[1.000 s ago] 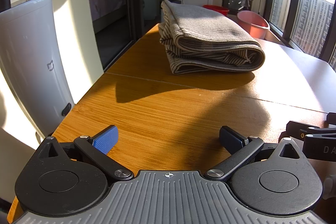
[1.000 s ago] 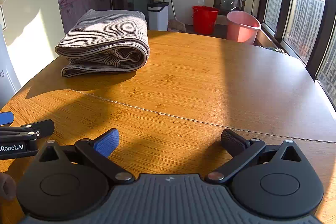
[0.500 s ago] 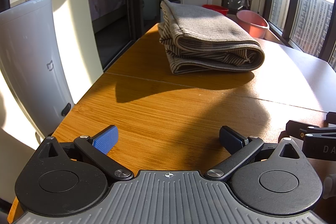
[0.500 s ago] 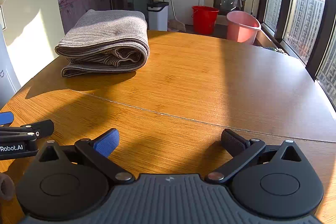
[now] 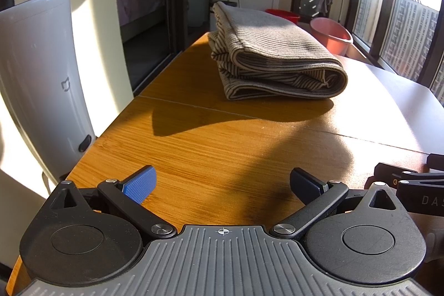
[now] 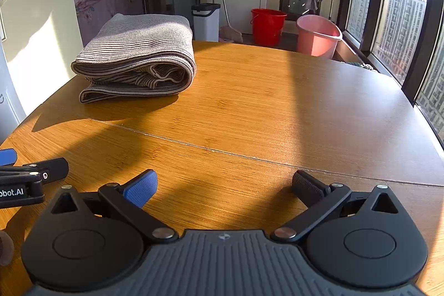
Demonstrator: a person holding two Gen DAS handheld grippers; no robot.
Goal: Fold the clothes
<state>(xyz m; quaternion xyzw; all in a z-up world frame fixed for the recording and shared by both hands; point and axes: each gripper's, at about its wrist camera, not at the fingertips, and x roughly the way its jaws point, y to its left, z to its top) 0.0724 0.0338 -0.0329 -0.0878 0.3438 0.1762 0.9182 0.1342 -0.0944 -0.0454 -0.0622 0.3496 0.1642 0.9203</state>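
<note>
1. Left wrist view: the left gripper [image 5: 222, 182] sits low over the near edge of the round, warm-brown wooden tabletop [image 5: 216, 146], its blue-padded fingers [image 5: 140, 182] spread wide with nothing between them.
2. Right wrist view: the right gripper [image 6: 224, 185] hovers over the same near edge, just beside the left one, its jaws also wide apart and holding nothing.
3. The grey-and-beige striped knit garment [image 6: 136, 57] lies folded into a thick, compact rectangular bundle near the far left edge of the tabletop, well apart from both grippers.
4. Its top face is smooth and flat, with fine dark stripes running across it; the near end shows several stacked layers, and the right side is a rounded fold [image 5: 337, 79].
5. Sunlight falls on the bundle, and it casts a dark shadow on the wood toward the near edge.
6. Beyond the table stand a red plastic bucket [image 6: 267, 22], a pink plastic tub [image 6: 317, 36] and a white lidded bin [image 6: 206, 21]; a tall white appliance [image 5: 41, 79] stands off the left edge.
</note>
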